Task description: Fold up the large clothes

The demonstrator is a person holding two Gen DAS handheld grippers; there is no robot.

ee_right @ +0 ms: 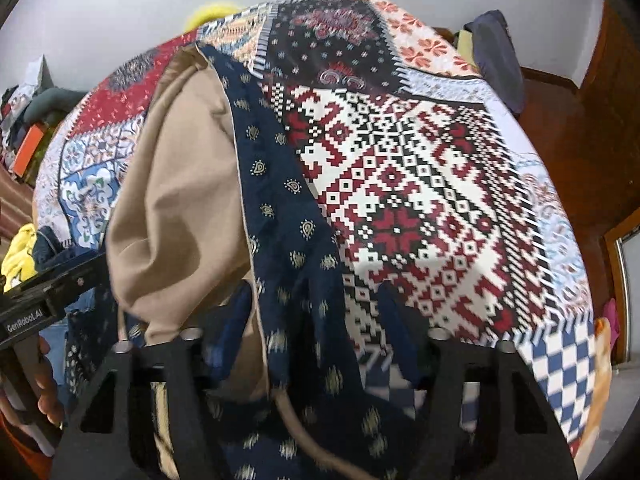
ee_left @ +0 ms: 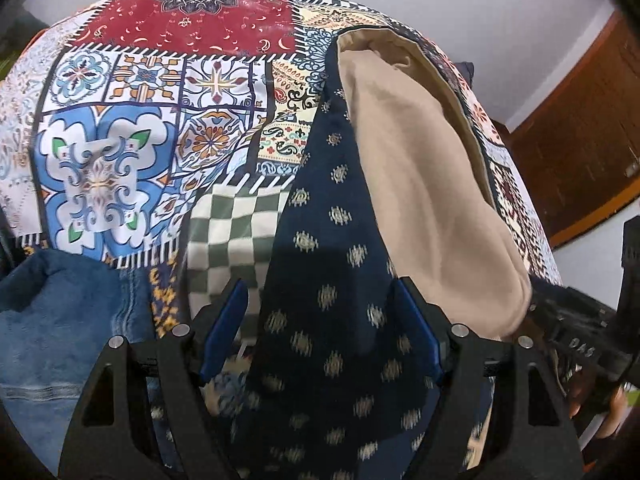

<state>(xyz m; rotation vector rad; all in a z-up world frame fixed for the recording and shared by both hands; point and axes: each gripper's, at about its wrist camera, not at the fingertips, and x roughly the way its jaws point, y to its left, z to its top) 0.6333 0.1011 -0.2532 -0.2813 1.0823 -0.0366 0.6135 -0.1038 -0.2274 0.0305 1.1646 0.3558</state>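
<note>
1. The navy garment (ee_left: 332, 264), tan on its inner side (ee_left: 420, 184), lies on a bed under a patchwork spread (ee_left: 132, 128), running as a long strip from the near edge away toward the far side

2. Its long axis points almost straight ahead of both tools, so each looks down along the cloth rather than across it

3. Left tool (ee_left: 318, 320): jaws stand apart, the navy cloth passing between the blue pads (ee_left: 224, 320) with a gap on both sides; nothing is pinched

4. Right tool (ee_right: 312, 320): the navy strip (ee_right: 296, 248) and its tan fold (ee_right: 180, 200) run between its fingers; motion blur hides whether the pads press the cloth, so I cannot tell if it is clamped

5. The tools sit side by side at the near end, the right tool's body showing at the left view's right edge; neither hand looks clearly nearer

6. Judgement: the coming move likely turns on pinching this near end and carrying it along the strip's axis

7. Blue denim (ee_left: 52, 320) lies just left of the left tool
</note>
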